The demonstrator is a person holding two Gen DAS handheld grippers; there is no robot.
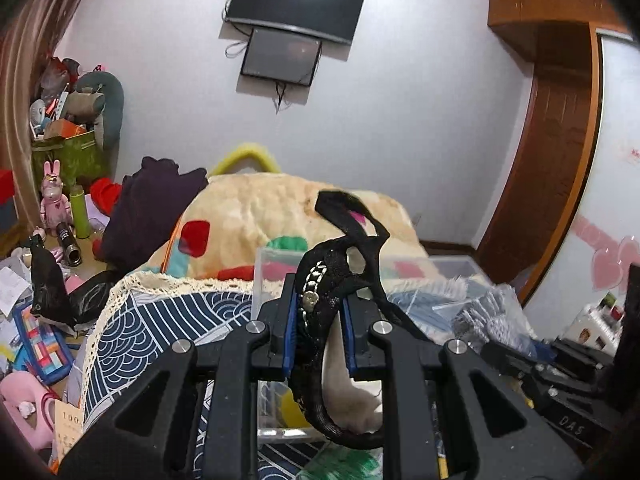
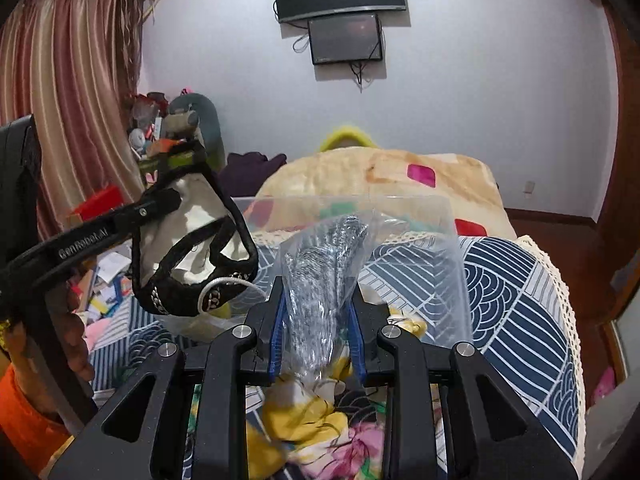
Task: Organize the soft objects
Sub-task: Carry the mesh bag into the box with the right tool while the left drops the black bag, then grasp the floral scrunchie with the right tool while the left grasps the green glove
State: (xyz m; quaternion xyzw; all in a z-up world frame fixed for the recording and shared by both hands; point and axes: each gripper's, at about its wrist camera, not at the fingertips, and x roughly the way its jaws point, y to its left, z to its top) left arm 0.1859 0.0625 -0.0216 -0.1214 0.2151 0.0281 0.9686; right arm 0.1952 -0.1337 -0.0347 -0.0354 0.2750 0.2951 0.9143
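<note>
My left gripper (image 1: 318, 312) is shut on a black and white fabric piece with a chain trim (image 1: 320, 304), held up above the bed; it also shows in the right wrist view (image 2: 188, 256), hanging from the left gripper (image 2: 160, 204). My right gripper (image 2: 318, 320) is shut on a clear plastic bag of grey knit fabric (image 2: 324, 272), held over a clear plastic bin (image 2: 448, 264) on the bed. Yellow and floral cloth (image 2: 308, 420) lies below the right gripper.
A navy wave-pattern cover (image 2: 516, 304) with lace edge lies on the bed, with a cream blanket (image 1: 260, 208) behind. A cluttered desk with toys (image 1: 60, 208) stands at left. A wooden door (image 1: 560, 152) is at right.
</note>
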